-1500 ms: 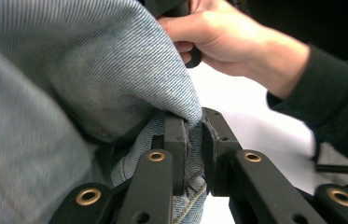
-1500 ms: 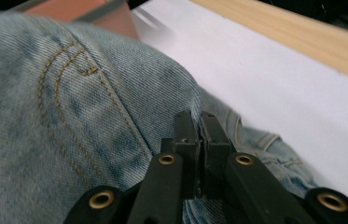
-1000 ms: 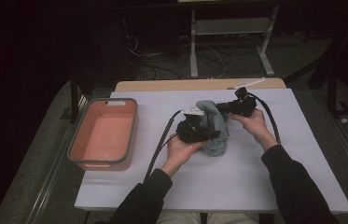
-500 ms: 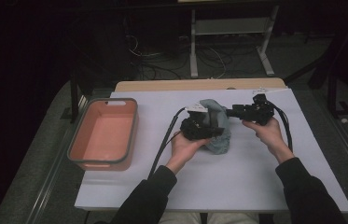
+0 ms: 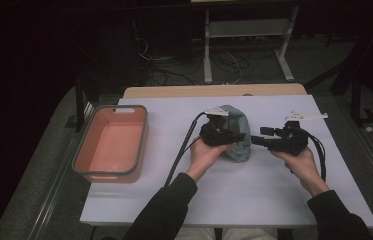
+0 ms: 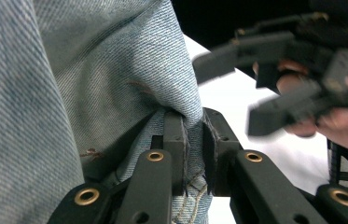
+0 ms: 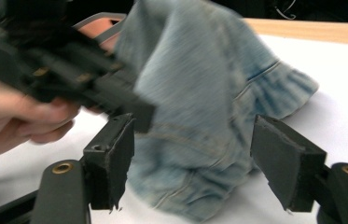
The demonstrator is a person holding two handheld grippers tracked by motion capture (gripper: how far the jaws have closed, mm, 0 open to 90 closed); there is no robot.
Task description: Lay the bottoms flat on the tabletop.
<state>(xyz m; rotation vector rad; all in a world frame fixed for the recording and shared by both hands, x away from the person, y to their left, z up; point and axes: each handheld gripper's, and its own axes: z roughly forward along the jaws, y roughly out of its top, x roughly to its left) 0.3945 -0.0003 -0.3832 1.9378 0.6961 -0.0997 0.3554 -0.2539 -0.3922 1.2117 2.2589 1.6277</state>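
Observation:
A crumpled piece of light blue denim (image 5: 239, 131) stands in a heap mid-table. My left gripper (image 5: 233, 136) comes at it from the left and is shut on a fold; in the left gripper view the seam (image 6: 193, 140) is pinched tight between the two pads. My right gripper (image 5: 261, 136) is just right of the heap, jaws level and pointing left. Its jaws have just been opening, and nothing is between the pads. In the right gripper view they stand wide apart (image 7: 195, 147), with the denim (image 7: 199, 93) a little beyond them and the left gripper (image 7: 73, 74) blurred at the left.
An orange tub with a grey rim (image 5: 81, 150) sits at the table's left, nothing in it. A white sheet (image 5: 234, 200) covers the table, with a wooden edge (image 5: 214, 91) at the back. Cables trail from both grippers towards the person.
My right gripper has let go of the denim, opened, and drawn away to the right. The left gripper, still holding the denim, has shifted slightly right with it.

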